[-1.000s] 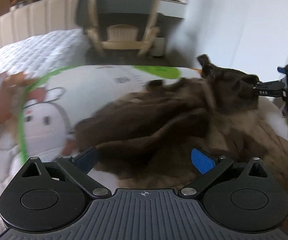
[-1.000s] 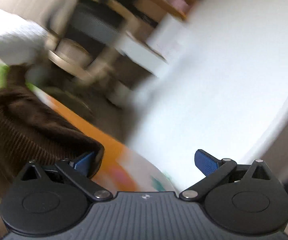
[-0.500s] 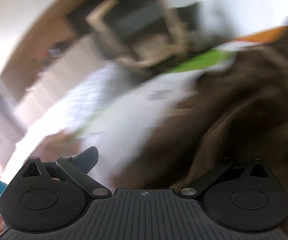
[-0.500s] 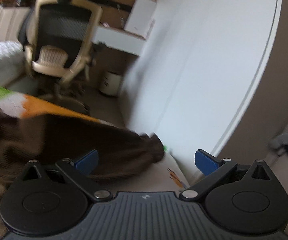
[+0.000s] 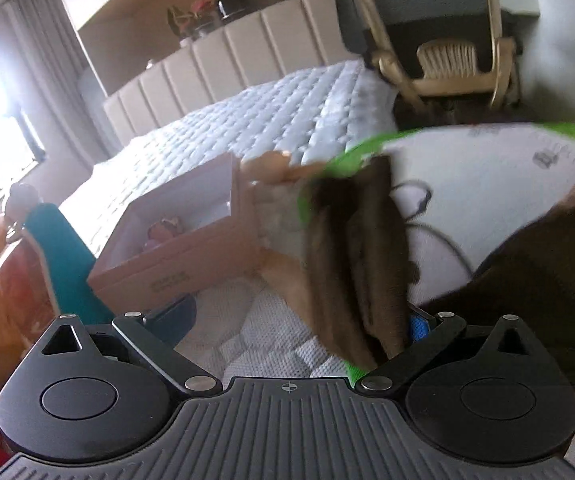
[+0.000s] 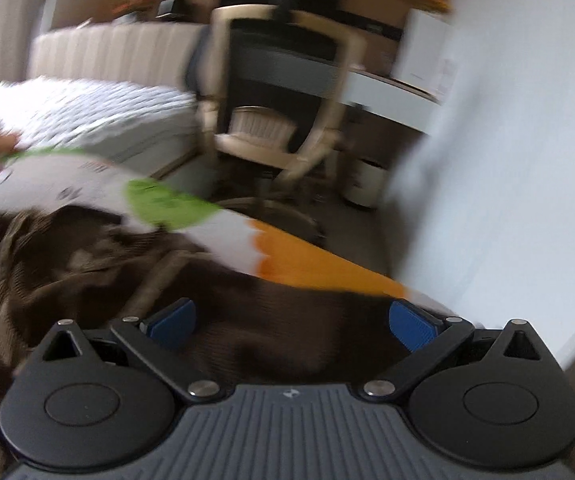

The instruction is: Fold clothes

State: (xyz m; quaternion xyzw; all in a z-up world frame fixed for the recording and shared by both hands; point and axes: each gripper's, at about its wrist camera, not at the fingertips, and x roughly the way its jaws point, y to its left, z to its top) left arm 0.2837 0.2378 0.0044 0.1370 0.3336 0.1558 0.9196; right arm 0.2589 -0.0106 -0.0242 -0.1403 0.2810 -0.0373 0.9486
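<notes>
Both hand-held grippers gape wide: left (image 5: 297, 320) beside a hanging brown garment (image 5: 357, 264), right (image 6: 291, 320) over it.

left: cardboard box (image 5: 175, 240) blocks | right: wall (image 6: 507, 160) near (blurred, perhaps)

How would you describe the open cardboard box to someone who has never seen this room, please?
Start at the quilted white bed with its padded beige headboard. The cardboard box sits at the bed's near end, left of the printed white mat with the green border. It is the only pale pink-brown container there, open-topped with white inner walls, unlike the soft brown garment beside it.
</notes>
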